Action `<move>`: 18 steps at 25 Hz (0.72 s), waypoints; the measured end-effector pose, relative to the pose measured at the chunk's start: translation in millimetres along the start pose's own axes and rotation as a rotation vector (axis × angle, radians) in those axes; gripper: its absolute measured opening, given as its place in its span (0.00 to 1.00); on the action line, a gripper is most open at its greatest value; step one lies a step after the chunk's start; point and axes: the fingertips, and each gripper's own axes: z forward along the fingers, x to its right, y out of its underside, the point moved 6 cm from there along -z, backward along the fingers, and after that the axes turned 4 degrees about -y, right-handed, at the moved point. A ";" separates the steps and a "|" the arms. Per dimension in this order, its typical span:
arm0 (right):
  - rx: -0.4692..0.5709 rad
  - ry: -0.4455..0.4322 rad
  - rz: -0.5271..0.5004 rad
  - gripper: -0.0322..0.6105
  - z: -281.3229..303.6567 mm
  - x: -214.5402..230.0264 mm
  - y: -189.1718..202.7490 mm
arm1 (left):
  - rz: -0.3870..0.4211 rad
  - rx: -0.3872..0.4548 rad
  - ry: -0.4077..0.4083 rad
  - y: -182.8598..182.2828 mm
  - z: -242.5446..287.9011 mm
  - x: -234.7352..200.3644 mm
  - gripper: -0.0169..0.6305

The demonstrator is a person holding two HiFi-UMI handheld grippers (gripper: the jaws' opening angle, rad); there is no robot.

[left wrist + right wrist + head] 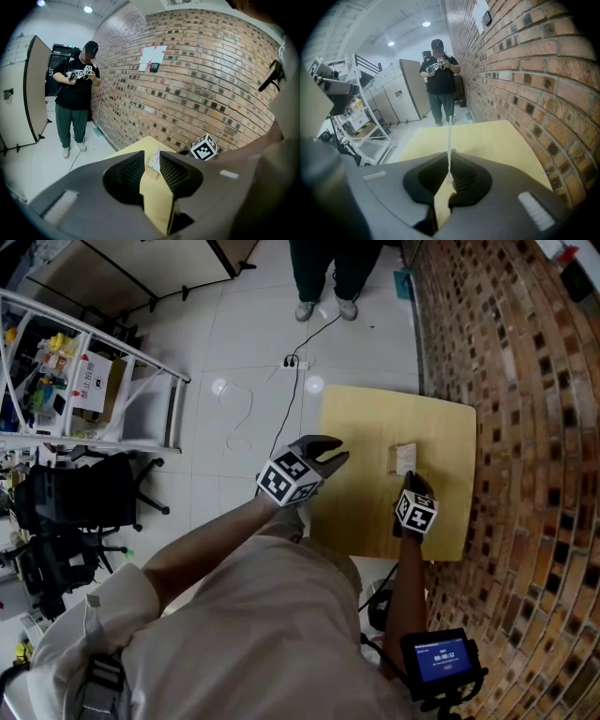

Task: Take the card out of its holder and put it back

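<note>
Nearest us, the left tongs (341,450) hang open and empty at the edge of the surface (366,427). They point at the holder (151,174), and we judge they're there to steady it. Further on, the right tongs (449,153) are clamped on the card (449,133). It stands upright, seemingly seated in the holder, so the pull-out is not yet done. A person (439,79) stands beyond.

2 grippers (337,451) (411,479), 1 card (405,457), 1 holder (152,174), 1 table (375,418), 1 bystander (328,268), 1 chair (75,493)
</note>
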 end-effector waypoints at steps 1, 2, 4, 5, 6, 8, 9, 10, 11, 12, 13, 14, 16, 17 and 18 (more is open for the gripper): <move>0.000 -0.001 0.001 0.07 0.8 0.2 0.4 | 0.000 -0.001 -0.001 0.2 0.1 0.2 0.21; 0.000 -0.001 0.003 0.07 1.5 0.8 0.8 | 0.000 -0.002 -0.002 0.4 0.3 0.4 0.21; -0.003 -0.001 0.007 0.07 2.7 2.1 2.3 | -0.001 -0.003 -0.004 0.8 1.0 0.9 0.21; -0.005 -0.001 0.009 0.07 3.4 2.6 3.2 | -0.002 -0.004 -0.005 1.1 1.4 0.9 0.21; -0.008 -0.001 0.010 0.07 4.2 2.9 4.2 | -0.002 -0.004 -0.007 1.3 1.8 0.7 0.21; -0.011 -0.001 0.012 0.07 6.2 2.4 5.8 | -0.002 -0.004 -0.011 1.6 2.1 -0.5 0.21; -0.013 -0.001 0.014 0.07 7.1 1.9 6.3 | -0.003 -0.005 -0.012 1.6 2.2 -0.9 0.21; -0.014 -0.002 0.015 0.07 8.0 1.6 6.8 | -0.004 -0.005 -0.012 1.2 2.3 -1.0 0.21; -0.016 -0.001 0.017 0.07 8.7 1.5 7.2 | -0.004 -0.006 -0.011 0.8 2.3 -0.9 0.21; -0.017 -0.001 0.018 0.07 9.6 1.4 7.6 | -0.005 -0.007 -0.010 0.6 2.3 -0.9 0.21; -0.018 -0.001 0.020 0.07 10.5 1.2 8.1 | -0.006 -0.008 -0.009 0.6 2.4 -1.1 0.21; -0.020 -0.001 0.022 0.07 11.5 1.2 8.7 | -0.007 -0.008 -0.009 0.5 2.5 -1.3 0.21; -0.023 0.000 0.026 0.07 13.6 2.0 10.4 | -0.007 -0.011 -0.009 0.3 3.3 -1.4 0.21; -0.025 -0.001 0.029 0.07 14.7 2.7 11.2 | -0.006 -0.012 -0.009 0.2 3.9 -1.4 0.21; -0.026 -0.001 0.032 0.07 15.7 3.3 12.0 | -0.006 -0.013 -0.009 0.0 4.6 -1.4 0.21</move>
